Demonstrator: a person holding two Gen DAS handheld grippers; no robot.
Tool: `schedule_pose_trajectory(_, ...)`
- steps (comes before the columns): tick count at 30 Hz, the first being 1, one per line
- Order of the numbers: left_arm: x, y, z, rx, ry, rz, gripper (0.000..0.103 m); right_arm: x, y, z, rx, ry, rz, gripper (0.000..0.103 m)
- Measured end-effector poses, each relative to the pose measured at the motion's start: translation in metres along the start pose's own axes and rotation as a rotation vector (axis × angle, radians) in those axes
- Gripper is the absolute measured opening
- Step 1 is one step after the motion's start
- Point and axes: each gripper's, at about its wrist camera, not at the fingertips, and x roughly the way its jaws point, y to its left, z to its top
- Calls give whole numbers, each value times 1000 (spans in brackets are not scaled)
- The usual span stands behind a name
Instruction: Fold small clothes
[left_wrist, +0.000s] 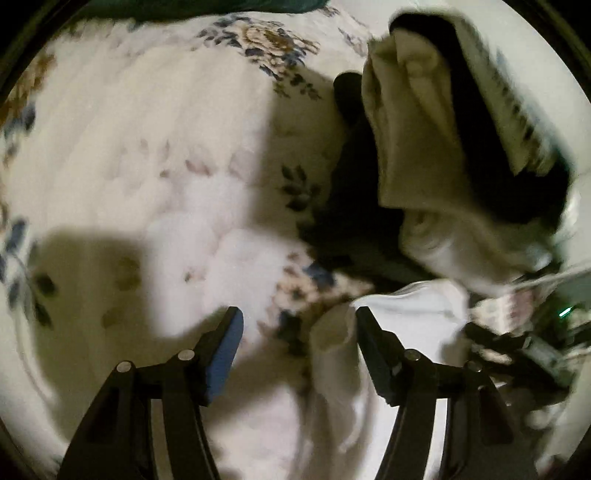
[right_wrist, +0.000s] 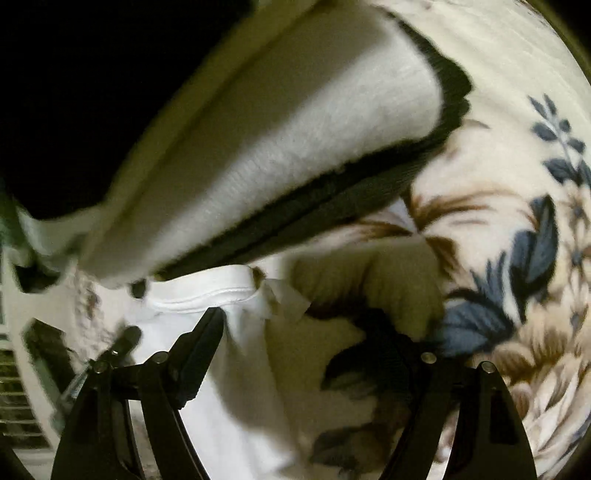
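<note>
A small white garment (left_wrist: 410, 306) lies on the floral bedspread (left_wrist: 147, 147) at the lower right of the left wrist view. My left gripper (left_wrist: 299, 325) is open just above it, with a fold of the garment between the jaws and its right finger (left_wrist: 373, 343) against the cloth. In the right wrist view the same white garment (right_wrist: 207, 295) lies under my open right gripper (right_wrist: 306, 332), whose left finger (right_wrist: 203, 339) rests over the hem. The right finger is dark and blurred. Both views are motion-blurred.
A pile of cream and black folded clothes (left_wrist: 443, 147) lies to the right of the left gripper and fills the upper part of the right wrist view (right_wrist: 295, 147). The bedspread (right_wrist: 517, 184) spreads out on the right. Dark objects (left_wrist: 524, 343) lie at the bed's right edge.
</note>
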Motion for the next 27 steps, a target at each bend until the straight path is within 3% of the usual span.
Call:
schedule_pose_trajectory(2,0,12,-1,-81,29,-152,60,-8,-5,0,24,4,76,81)
schedule_pose_trajectory(5,15,9,1,-71,76,-242,60,2,-10,3,51,69,192,81)
schedule_pose_trajectory(9,48,-14,2,48,172,-222,60,30,-8,6,56,153,274,82)
schedule_pose_trajectory(13,46,-31,1,135,148,-217,58,45,2,8,19,178,305,79)
schedule_pose_trajectory(14,42,-36,-2,169,130,-213,55,49,10,8,-4,178,313,68)
schedule_pose_trajectory(15,43,-43,-1,198,116,-199,30,52,14,6,-19,184,320,49)
schedule_pose_trajectory(16,43,-47,-2,220,117,-180,10,55,19,4,-35,196,320,43)
schedule_pose_trajectory(18,40,-54,-6,246,100,-151,9,58,30,1,-79,190,287,16)
schedule_pose_trajectory(23,22,-69,-4,289,36,-125,8,48,49,-6,-120,120,260,7)
schedule_pose_trajectory(27,-13,-74,-6,335,-39,-120,8,15,58,-17,-180,65,275,5)
